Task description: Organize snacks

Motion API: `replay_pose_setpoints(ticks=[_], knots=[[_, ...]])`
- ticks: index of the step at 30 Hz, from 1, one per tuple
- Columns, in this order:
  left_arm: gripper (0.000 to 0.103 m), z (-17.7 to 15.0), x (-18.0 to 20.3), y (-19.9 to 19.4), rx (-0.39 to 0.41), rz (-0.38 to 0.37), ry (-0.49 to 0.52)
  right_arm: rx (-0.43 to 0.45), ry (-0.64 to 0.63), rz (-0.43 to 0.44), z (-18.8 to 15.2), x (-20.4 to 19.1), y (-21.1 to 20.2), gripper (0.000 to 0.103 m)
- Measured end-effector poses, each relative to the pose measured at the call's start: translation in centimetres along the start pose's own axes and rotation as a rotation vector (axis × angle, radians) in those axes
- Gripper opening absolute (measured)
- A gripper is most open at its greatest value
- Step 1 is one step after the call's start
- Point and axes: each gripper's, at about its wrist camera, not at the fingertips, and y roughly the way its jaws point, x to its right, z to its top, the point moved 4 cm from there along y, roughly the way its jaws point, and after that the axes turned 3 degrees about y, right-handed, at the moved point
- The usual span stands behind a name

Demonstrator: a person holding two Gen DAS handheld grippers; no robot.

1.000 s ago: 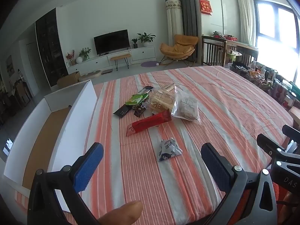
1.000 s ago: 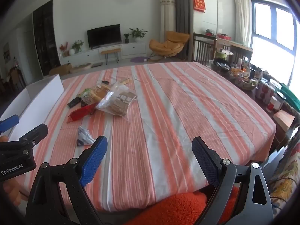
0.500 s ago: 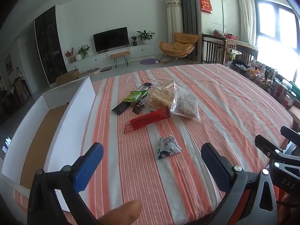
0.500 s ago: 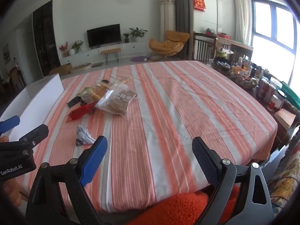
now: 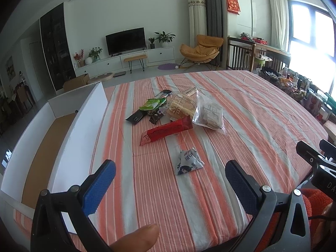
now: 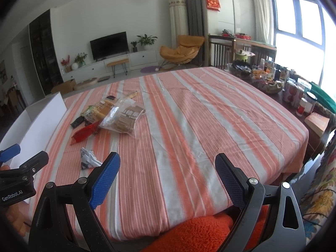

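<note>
Left hand-held gripper (image 5: 170,180): jaws wide apart, empty, poised above the near edge of the striped surface (image 5: 241,113). Right hand-held gripper (image 6: 167,175): likewise spread, holding nothing.

Small white pouch (image 5: 187,162): just ahead of the left hand-held gripper, between its fingers in view. Judged light, crinkly, soft; best pinched across its puffed middle.

Red wrapper (image 5: 166,130): further ahead. Long, slippery film; probably take it mid-length.

Clear bag (image 5: 208,113) and bread bag (image 5: 181,106): beyond, touching. Contents likely crushable; grip the loose plastic.

Green packet (image 5: 152,104), dark packets (image 5: 135,117): partly overlapped, labels unreadable.

White box (image 5: 79,126): left of the left hand-held gripper, its near end cut off.
</note>
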Motion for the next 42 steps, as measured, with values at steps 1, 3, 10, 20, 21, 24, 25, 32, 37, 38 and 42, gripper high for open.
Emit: replay_pose_setpoints(ticks=[1, 3, 10, 20, 21, 24, 25, 32, 37, 38, 42], knots=[[0.103, 0.0, -0.1, 0.3, -0.003, -0.002, -0.003, 0.000, 0.004, 0.000, 0.0, 0.1, 0.0, 0.094], [0.103, -0.1, -0.4, 0.5, -0.012, -0.009, -0.015, 0.000, 0.006, -0.002, 0.0, 0.0, 0.1, 0.094], [0.103, -1.0, -1.3, 1.8, -0.063, -0.041, -0.045, -0.006, -0.025, 0.000, -0.6, -0.6, 0.3, 0.094], [0.103, -0.5, 1.6, 6.3, -0.142, -0.168, 0.063, -0.029, -0.037, 0.020, -1.3, -1.3, 0.8, 0.094], [0.103, -0.1, 2.2, 7.2, -0.148, -0.175, 0.077, -0.032, -0.040, 0.020, -1.4, -1.4, 0.8, 0.094], [0.103, 0.4, 3.5, 10.6, -0.193, -0.168, 0.104, -0.033, -0.048, 0.023, -1.5, -1.5, 0.8, 0.094], [0.103, 0.3, 3.7, 11.8, -0.212, -0.156, 0.109, -0.032, -0.049, 0.024, -1.6, -1.5, 0.7, 0.094], [0.103, -1.8, 2.4, 17.4, -0.325, -0.067, 0.027, -0.029, -0.044, 0.039, -1.8, -1.5, 0.5, 0.094], [0.103, -2.6, 0.6, 17.5, -0.322, -0.066, -0.037, -0.039, -0.049, 0.058, -1.9, -2.0, 0.9, 0.094], [0.103, -2.6, 0.4, 17.5, -0.318, -0.063, -0.041, -0.041, -0.050, 0.060, -2.0, -2.0, 0.9, 0.094], [0.103, -2.7, 0.2, 17.2, -0.309, -0.064, -0.038, -0.042, -0.055, 0.066, -2.2, -2.3, 0.9, 0.094]])
